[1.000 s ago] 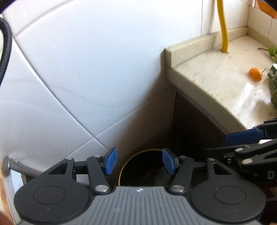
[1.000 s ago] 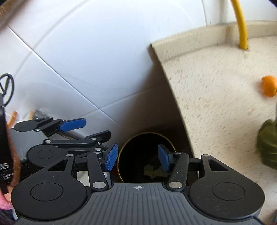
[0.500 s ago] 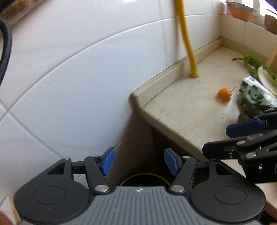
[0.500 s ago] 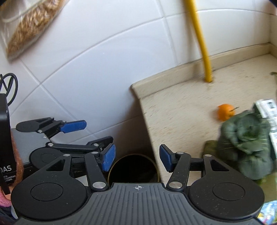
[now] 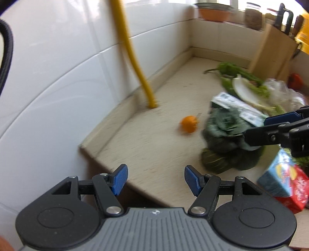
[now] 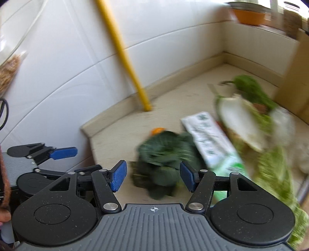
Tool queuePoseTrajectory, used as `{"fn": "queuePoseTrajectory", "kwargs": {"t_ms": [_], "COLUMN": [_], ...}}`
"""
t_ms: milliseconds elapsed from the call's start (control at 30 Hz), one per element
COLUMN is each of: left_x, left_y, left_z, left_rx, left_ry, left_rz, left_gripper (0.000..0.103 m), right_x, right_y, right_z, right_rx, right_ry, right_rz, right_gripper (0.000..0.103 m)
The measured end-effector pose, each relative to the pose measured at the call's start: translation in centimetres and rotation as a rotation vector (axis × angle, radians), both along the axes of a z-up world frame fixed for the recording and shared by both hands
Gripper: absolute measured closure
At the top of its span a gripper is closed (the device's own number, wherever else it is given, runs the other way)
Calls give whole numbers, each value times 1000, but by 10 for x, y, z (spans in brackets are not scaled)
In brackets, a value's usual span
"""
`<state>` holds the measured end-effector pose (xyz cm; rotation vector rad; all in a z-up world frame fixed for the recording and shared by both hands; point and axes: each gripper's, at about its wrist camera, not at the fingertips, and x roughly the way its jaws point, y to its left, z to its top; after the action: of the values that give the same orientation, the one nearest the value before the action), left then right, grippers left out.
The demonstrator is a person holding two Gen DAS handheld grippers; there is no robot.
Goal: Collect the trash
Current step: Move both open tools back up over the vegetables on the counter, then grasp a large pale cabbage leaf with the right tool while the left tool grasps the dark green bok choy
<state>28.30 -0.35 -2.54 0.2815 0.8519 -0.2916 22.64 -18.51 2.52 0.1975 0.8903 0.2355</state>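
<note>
A beige countertop (image 5: 158, 146) carries a heap of scraps. Dark green leaves (image 5: 226, 135) (image 6: 164, 164) lie nearest, beside a small orange fruit (image 5: 188, 124) (image 6: 157, 131). A white and green carton (image 6: 210, 142) (image 5: 237, 106) rests behind the leaves, with pale vegetable peelings (image 6: 249, 119) and green peppers (image 5: 229, 68) further back. A blue and red carton (image 5: 283, 181) sits at the right. My left gripper (image 5: 154, 180) hangs open over the counter's near edge, empty. My right gripper (image 6: 153, 178) is open just before the dark leaves, empty; its fingers (image 5: 280, 123) show at the right of the left wrist view.
A yellow pipe (image 5: 135, 58) (image 6: 123, 56) rises from the counter along the white tiled wall (image 5: 67, 67). A wooden knife block (image 5: 274, 46) and an orange bowl (image 5: 214, 12) stand at the back. A bag of grain (image 6: 7, 71) hangs at the left.
Both grippers have lifted and swung from the bin beside the cabinet up to the countertop. The bin has left both views; the scrap heap now fills them. Both stayed open.
</note>
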Motion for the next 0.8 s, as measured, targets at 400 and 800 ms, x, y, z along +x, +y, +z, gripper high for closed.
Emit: {"fn": "queuePoseTrajectory", "kwargs": {"t_ms": [400, 800], "left_x": [23, 36], "left_y": [-51, -77], "left_z": [-5, -17], "left_rx": [-51, -117], "left_ry": [53, 78], "left_rz": [-153, -288], "left_gripper": [41, 31], "right_x": [-33, -51], "right_y": [-60, -91], "right_z": [-13, -11], "right_rx": [-6, -19], "right_ry": [31, 33], "right_rz": [-193, -317], "right_gripper": [34, 30]}}
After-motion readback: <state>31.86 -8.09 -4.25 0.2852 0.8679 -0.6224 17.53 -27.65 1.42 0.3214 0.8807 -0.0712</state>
